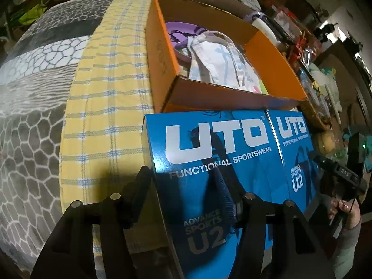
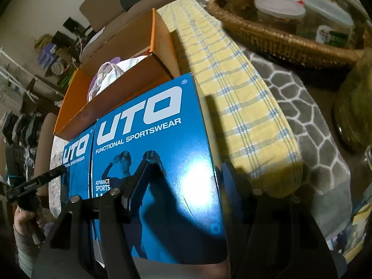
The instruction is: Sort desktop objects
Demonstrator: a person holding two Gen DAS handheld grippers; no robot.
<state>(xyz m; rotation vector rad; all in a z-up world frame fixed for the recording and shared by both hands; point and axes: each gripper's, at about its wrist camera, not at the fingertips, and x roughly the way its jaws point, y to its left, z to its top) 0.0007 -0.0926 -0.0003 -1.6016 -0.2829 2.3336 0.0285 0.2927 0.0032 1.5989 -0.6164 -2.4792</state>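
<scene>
Two blue UTO sportswear boxes stand side by side in front of an open orange cardboard box. My left gripper is shut on the left blue box, one finger on its left side, one on its front face. My right gripper is shut on the right blue box, gripping its right edge. The orange box also shows in the right wrist view and holds a white drawstring bag and a purple item.
A yellow checked cloth lies over a grey patterned blanket. A wicker basket with lidded jars sits to the right. A glass jar stands at the far right. Clutter fills the background.
</scene>
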